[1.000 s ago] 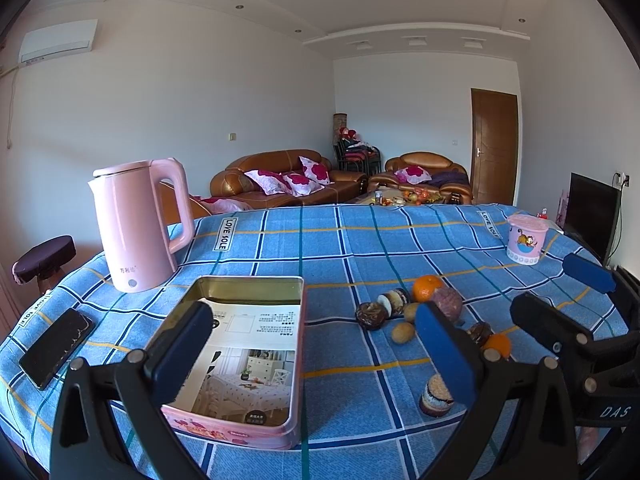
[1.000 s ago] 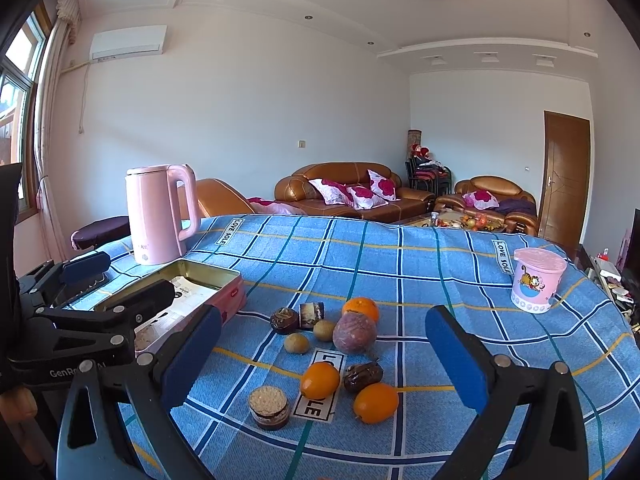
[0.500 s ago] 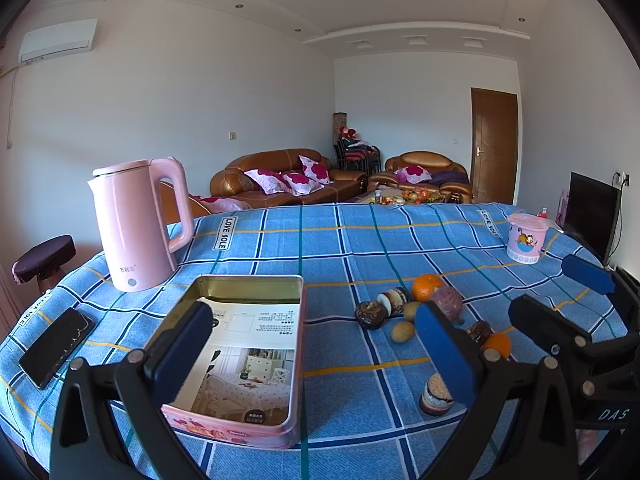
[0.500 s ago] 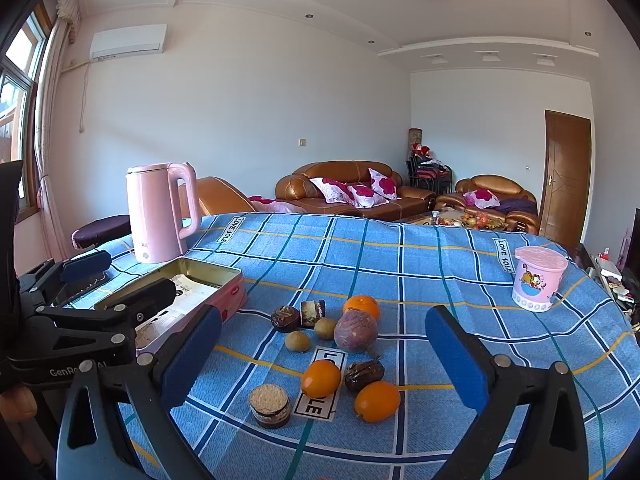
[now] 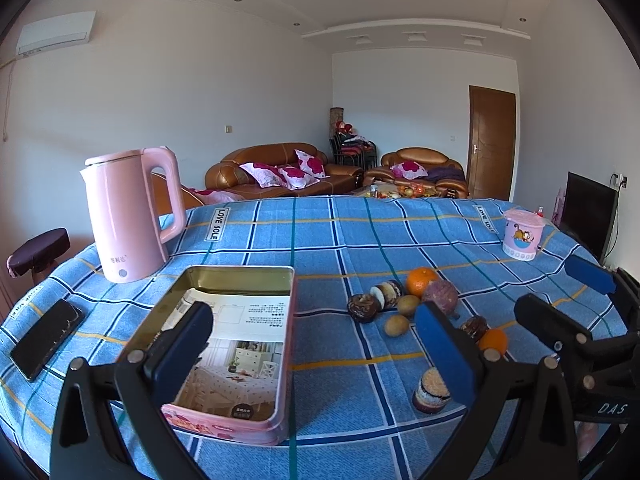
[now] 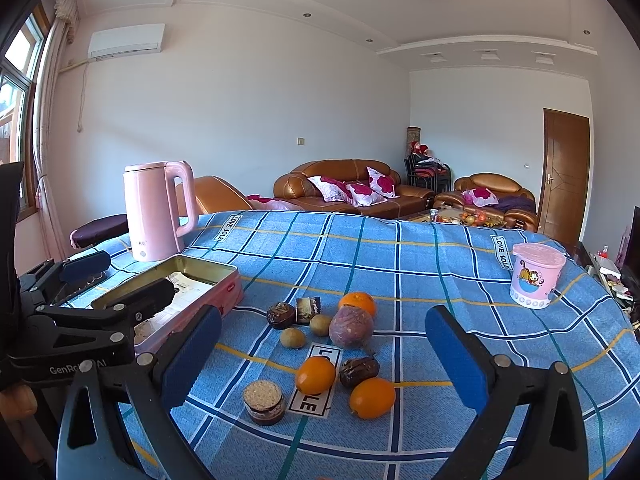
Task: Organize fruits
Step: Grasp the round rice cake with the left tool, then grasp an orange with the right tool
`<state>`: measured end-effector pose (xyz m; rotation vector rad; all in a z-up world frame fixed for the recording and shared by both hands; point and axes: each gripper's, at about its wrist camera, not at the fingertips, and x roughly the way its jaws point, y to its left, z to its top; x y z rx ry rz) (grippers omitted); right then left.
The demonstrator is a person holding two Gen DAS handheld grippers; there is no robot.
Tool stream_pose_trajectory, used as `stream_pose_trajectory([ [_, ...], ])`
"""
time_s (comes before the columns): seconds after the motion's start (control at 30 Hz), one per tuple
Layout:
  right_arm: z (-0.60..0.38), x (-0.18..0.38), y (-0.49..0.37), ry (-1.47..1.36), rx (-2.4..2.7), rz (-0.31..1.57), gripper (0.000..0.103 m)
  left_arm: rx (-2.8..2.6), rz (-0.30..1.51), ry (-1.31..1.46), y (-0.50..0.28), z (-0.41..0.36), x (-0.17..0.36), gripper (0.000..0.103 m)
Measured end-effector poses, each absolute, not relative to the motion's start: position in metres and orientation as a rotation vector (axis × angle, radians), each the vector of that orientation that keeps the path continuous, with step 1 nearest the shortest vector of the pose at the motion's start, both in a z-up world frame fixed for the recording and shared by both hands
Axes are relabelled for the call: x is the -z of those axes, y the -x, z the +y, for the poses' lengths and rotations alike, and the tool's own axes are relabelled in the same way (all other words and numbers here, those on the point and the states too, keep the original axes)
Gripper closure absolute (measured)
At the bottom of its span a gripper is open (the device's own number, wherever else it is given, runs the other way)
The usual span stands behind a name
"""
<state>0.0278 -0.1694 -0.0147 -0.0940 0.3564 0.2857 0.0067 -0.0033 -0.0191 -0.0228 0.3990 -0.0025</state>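
Table under blue checked cloth (image 6: 400, 264): bearing everything listed below.

Pink kettle (image 5: 128, 216): far beyond the left tongs' left finger, apart from the fruit.

Pink tin box (image 5: 240, 344): lid off, directly ahead of the left tongs (image 5: 312, 354), left finger overlapping its near corner in view. Holding only a printed leaflet; no fruit inside. Judged the likely destination.

Pink cartoon cup (image 6: 536, 276): far ahead and right of the right tongs (image 6: 324, 360), well apart from the fruit.

Black phone (image 5: 46, 338): left of the left tongs, flat on the cloth.

Fruit cluster, ahead of the right tongs and between its fingers, right of the left tongs:
- purple fruit (image 6: 351, 327), central;
- orange (image 6: 357, 303) just behind it;
- two more oranges (image 6: 315, 375) nearest the right tongs;
- two small greenish fruits (image 6: 292, 337);
- dark wrinkled pieces (image 6: 359, 367), kind not discernible;
- round biscuit-topped item (image 6: 264, 397), nearest of all.

Left tongs: spread wide, gripping nothing.
Right tongs: spread wide, gripping nothing, facing the cluster.

Progress, judged: nothing sorted; every piece loose on the cloth, all transfers outstanding.
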Motion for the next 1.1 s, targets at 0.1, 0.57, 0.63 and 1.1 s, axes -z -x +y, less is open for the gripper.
stream_pose_trajectory([
  [0.1, -0.185, 0.025, -0.032, 0.116, -0.225, 0.376, 0.001, 0.097, 0.449, 0.037, -0.013, -0.018, 0.031, 0.01],
  [0.57, -0.243, 0.067, -0.052, 0.022, -0.135, 0.496, 0.001, 0.315, 0.698, -0.033, -0.039, -0.083, 0.08, 0.045],
  [0.63, -0.241, 0.07, -0.054, 0.021, -0.146, 0.508, 0.002, 0.325, 0.729, -0.03, -0.04, -0.084, 0.087, 0.054],
  [1.1, -0.198, 0.084, -0.086, 0.129, -0.293, 0.696, 0.039, 0.261, 0.627, -0.018, -0.041, -0.054, 0.071, 0.067],
])
